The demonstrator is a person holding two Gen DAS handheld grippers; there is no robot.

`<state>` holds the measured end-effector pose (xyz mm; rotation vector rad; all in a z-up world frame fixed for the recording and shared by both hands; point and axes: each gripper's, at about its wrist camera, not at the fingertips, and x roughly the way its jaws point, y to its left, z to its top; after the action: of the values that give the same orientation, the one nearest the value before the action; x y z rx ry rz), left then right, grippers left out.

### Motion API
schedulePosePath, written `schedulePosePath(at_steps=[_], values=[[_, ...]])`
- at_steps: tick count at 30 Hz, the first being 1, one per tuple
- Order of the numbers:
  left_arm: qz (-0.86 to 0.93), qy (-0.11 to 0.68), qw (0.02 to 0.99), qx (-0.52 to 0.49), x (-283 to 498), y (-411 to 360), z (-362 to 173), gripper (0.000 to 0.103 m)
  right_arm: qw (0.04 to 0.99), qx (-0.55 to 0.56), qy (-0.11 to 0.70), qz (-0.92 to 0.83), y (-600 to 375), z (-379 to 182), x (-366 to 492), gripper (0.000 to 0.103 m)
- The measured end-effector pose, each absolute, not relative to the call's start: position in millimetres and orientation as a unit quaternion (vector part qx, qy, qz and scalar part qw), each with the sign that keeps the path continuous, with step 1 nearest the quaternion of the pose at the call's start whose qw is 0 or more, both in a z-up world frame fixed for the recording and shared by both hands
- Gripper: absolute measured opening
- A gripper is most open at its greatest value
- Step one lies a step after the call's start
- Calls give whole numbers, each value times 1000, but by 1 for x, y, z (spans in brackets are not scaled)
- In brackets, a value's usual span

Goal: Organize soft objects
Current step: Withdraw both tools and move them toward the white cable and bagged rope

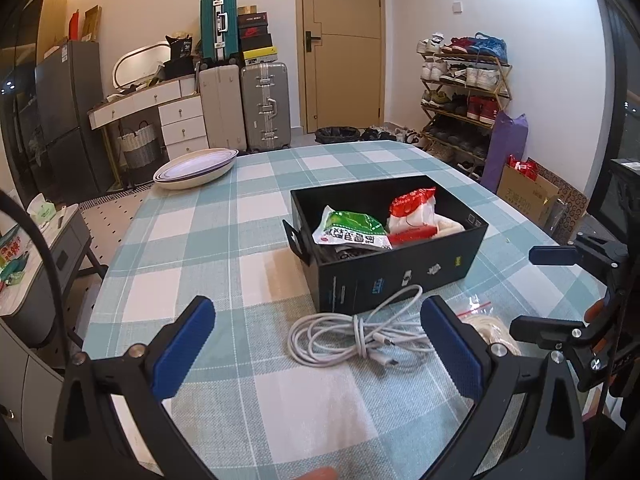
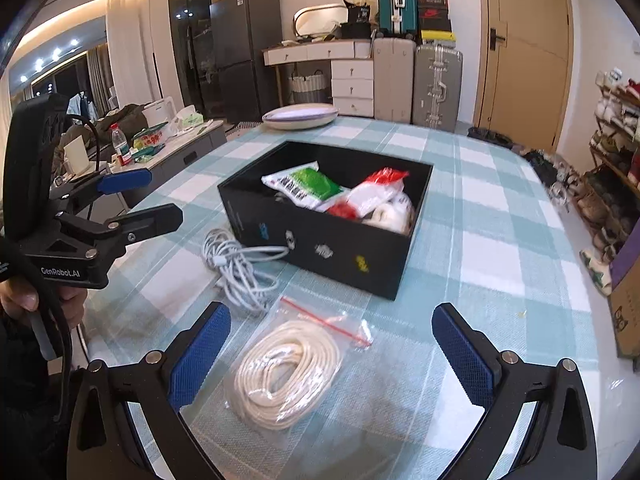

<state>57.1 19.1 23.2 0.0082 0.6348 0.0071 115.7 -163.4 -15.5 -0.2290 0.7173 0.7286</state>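
A black open box (image 1: pixel 400 276) (image 2: pixel 320 248) stands on the checked tablecloth and holds a green-and-white packet (image 1: pixel 352 228) (image 2: pixel 308 184) and a red-and-white packet (image 1: pixel 412 208) (image 2: pixel 380 188). A coiled white cable (image 1: pixel 356 332) (image 2: pixel 236 264) lies in front of the box, between my left gripper's (image 1: pixel 320 344) open, empty fingers. A clear zip bag of cream rope (image 2: pixel 288 368) (image 1: pixel 492 328) lies between my right gripper's (image 2: pixel 332 352) open, empty fingers. Each gripper shows at the edge of the other's view.
A stack of white bowls (image 1: pixel 196 168) (image 2: pixel 300 116) sits at the table's far edge. Suitcases (image 1: pixel 264 108), a white dresser (image 1: pixel 160 112), a shoe rack (image 1: pixel 464 92) and a low side table (image 1: pixel 44 248) stand around the table.
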Motion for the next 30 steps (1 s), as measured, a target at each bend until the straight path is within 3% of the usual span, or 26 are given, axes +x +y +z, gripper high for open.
schedulePosePath(at_steps=[30], values=[[4,334,942,14,53,18,6,103,831,-171,394,354,-137,-54,102,102]])
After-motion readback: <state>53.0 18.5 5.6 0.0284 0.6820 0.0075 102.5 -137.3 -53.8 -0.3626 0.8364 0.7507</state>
